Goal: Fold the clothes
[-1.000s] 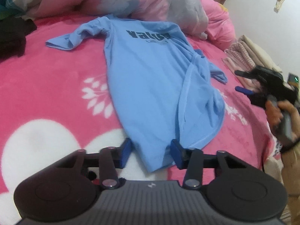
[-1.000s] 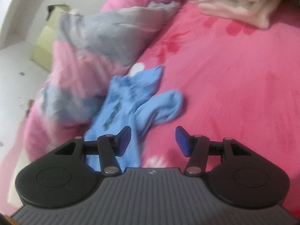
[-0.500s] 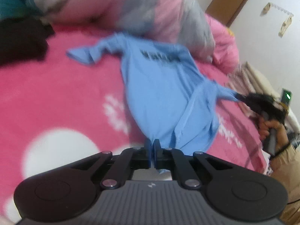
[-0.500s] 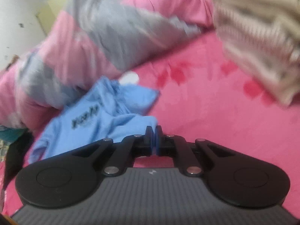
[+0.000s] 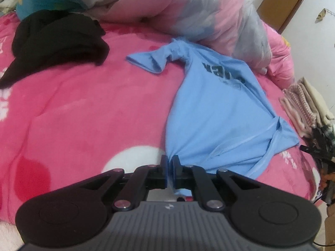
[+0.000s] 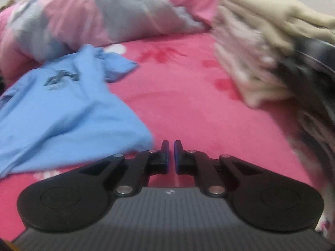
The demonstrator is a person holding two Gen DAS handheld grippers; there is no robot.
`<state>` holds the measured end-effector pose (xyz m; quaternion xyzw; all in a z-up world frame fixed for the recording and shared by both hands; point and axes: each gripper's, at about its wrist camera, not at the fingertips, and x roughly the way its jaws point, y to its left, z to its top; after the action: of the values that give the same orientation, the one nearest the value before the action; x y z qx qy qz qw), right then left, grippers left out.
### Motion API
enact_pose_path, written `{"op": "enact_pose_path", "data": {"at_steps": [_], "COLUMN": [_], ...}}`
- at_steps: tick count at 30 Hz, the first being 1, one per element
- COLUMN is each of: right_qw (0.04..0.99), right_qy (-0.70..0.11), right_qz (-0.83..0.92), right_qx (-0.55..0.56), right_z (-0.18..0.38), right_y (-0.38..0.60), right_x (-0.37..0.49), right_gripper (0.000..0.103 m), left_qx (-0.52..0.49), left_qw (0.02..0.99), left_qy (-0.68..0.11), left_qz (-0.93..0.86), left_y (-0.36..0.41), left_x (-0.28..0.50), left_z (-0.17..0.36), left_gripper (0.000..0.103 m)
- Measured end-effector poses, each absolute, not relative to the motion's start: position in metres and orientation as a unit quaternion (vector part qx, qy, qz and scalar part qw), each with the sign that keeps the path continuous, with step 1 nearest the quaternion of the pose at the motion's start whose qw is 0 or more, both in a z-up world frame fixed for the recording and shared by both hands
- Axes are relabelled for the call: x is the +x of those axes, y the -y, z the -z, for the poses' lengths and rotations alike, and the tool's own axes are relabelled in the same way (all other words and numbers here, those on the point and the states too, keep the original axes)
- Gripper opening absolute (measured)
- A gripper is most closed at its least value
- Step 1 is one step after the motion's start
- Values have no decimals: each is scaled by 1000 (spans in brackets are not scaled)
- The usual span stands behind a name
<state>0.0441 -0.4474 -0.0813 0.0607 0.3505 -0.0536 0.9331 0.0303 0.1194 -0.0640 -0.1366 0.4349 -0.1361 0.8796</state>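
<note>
- The pink blanket [image 5: 83, 113] carries the blue T-shirt [image 5: 217, 113], now drawn out flatter toward its near right side than a second ago, print facing up.
- The left gripper [image 5: 169, 167], wide apart a second ago, has clamped the shirt's near hem; the jaws have just eased slightly, cloth between them.
- The right gripper [image 6: 171, 156] has closed; nothing shows between its pads, the shirt's corner just to its left.
- Spreading looks nearly done; folding comes next.

Two close wrist views, shared shirt [image 5: 219, 113]
</note>
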Motion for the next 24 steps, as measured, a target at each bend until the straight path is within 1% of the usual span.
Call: {"op": "enact_pose_path", "data": {"at_steps": [1, 2, 3, 5, 7, 10, 13, 14, 16, 19, 24], "right_qw": [933, 933, 932, 928, 920, 904, 880, 874, 859, 842, 824], "right_qy": [-345, -340, -337, -329, -325, -339, -365, -376, -400, -417, -385], "right_qz": [59, 53, 40, 16, -23, -107, -185, -211, -265, -334, -404], "right_qx": [81, 105, 129, 177, 220, 238, 241, 225, 180, 76, -100], "right_z": [77, 72, 67, 58, 49, 44, 45, 46, 50, 57, 62], "right_y": [452, 453, 452, 450, 441, 402, 352, 331, 287, 221, 148], "right_x": [38, 33, 31, 26, 24, 36, 54, 60, 71, 77, 66], "right_gripper": [5, 6, 9, 12, 22, 26, 27, 27, 31, 32, 32], "left_qx": [-134, -135, -136, -137, -131, -110, -87, -78, -60, -29, 20], "left_qw": [881, 884, 886, 890, 898, 912, 913, 910, 903, 894, 887], "left_qy": [-433, -429, -425, -415, -403, -373, -365, -369, -383, -399, -403], "left_qz": [132, 130, 128, 125, 124, 131, 160, 170, 186, 201, 225], "left_y": [-120, -122, -124, -127, -128, -127, -120, -117, -110, -99, -85], "left_x": [29, 28, 26, 24, 20, 15, 14, 14, 14, 10, -1], "left_z": [63, 62, 60, 55, 48, 34, 26, 27, 33, 45, 59], "left_gripper": [16, 23, 25, 25, 25, 25, 26, 26, 26, 26, 26]}}
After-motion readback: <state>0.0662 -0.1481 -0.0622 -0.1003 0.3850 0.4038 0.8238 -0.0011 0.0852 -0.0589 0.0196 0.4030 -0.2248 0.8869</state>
